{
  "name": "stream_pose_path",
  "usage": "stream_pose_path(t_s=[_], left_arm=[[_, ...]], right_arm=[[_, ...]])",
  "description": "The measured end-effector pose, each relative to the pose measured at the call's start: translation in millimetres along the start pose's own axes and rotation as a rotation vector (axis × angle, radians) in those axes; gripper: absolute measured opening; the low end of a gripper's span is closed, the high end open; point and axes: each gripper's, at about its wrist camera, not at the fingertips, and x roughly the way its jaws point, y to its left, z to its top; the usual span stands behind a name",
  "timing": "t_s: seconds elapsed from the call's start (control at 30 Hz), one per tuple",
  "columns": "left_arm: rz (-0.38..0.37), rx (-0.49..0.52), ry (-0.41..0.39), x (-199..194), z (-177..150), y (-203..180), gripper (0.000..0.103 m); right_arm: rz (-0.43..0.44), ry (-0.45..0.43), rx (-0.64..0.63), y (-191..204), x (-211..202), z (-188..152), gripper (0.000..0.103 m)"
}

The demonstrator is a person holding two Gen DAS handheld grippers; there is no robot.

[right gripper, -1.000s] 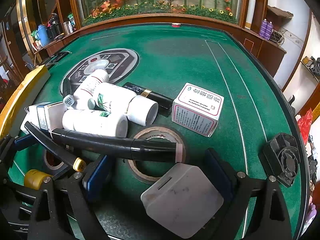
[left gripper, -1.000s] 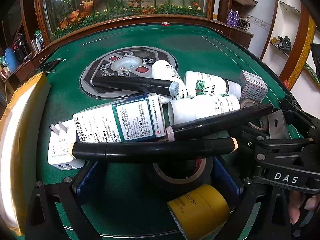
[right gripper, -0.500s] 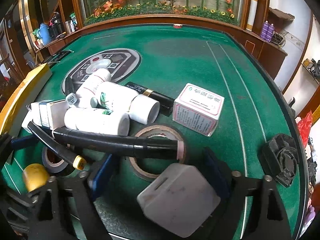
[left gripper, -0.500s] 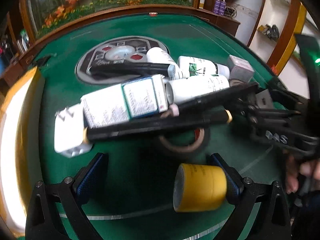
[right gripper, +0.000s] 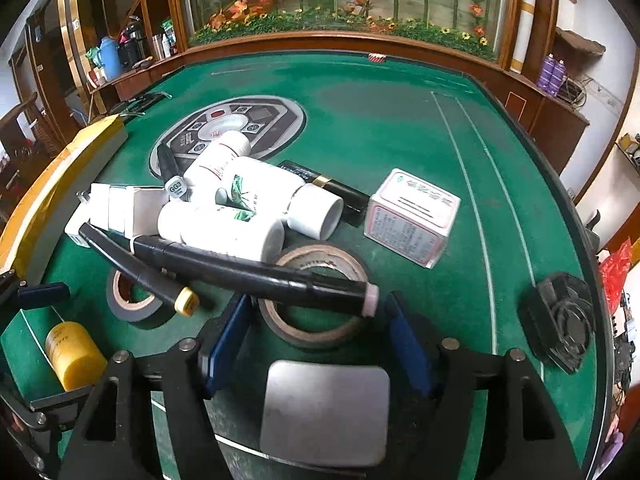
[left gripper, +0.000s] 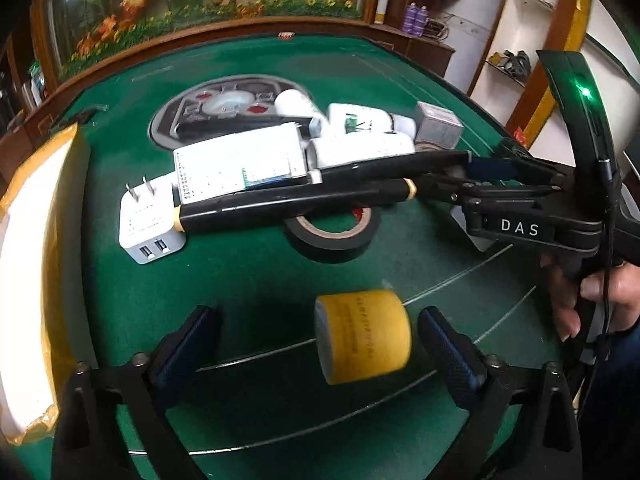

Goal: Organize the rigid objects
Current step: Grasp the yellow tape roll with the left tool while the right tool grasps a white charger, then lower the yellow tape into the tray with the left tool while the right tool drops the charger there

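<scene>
A: Left gripper [left gripper: 316,344] status?
B: We read its jaws as apart, just been narrowing a little. Yellow tape roll [left gripper: 362,340] lies on its side on the green table [left gripper: 248,280] between the pads; a gap shows on both sides, so nothing is gripped.
A: Right gripper [right gripper: 320,340]?
B: Jaws have just been closing. White square adapter [right gripper: 326,412] sits between the fingers close to the camera; we can't tell if the pads press on it. Just ahead of the tips: brown-cored tape roll [right gripper: 316,300], with the pink-tipped black marker [right gripper: 256,276] lying across it.
A: Rest of the pile?
B: White bottles [right gripper: 240,216] heaped mid-table, yellow-tipped marker [right gripper: 140,272] resting on the black tape roll [right gripper: 134,304], white USB charger [left gripper: 150,220] at the pile's left end in the left view, small printed box [right gripper: 414,216] apart on the right, black fan [right gripper: 560,320] near the table edge.
</scene>
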Motion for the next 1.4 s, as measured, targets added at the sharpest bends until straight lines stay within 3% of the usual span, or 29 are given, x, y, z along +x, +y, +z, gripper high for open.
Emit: stream_pose_path(t_s=[0.07, 0.23, 0.33, 0.4, 0.5, 0.53, 0.57, 0.87, 1.4], left_arm=[[0.004, 0.017, 0.006, 0, -2, -3, 0.069], [-0.023, 0.033, -0.004, -3, -2, -9, 0.051], [-0.019, 0.037, -0.001, 0, -2, -11, 0.05], [-0.009, 0.042, 0.002, 2, 0, -14, 0.05], [0.007, 0.061, -0.002, 3, 0, -18, 0.05], [0.013, 0.069, -0.003, 3, -1, -19, 0.048], [0.014, 0.075, -0.006, 2, -2, -20, 0.035], [-0.015, 0.047, -0.063, -14, -2, -12, 0.035], [0.03, -0.034, -0.178, -61, -4, 22, 0.035]], right_arm=[[0.0, -0.001, -0.002, -1, -3, -4, 0.068], [0.008, 0.007, 0.008, -4, -12, -13, 0.06], [0.037, 0.01, 0.032, -10, -20, -18, 0.061], [0.045, 0.027, 0.024, -10, -23, -23, 0.067], [-0.001, 0.026, -0.035, 2, -24, -30, 0.072], [-0.01, 0.026, -0.047, 4, -24, -32, 0.064], [-0.015, 0.024, -0.061, 7, -25, -33, 0.06], [-0.011, -0.008, -0.104, 24, -41, -32, 0.06], [0.028, -0.077, -0.222, 81, -49, -4, 0.06]])
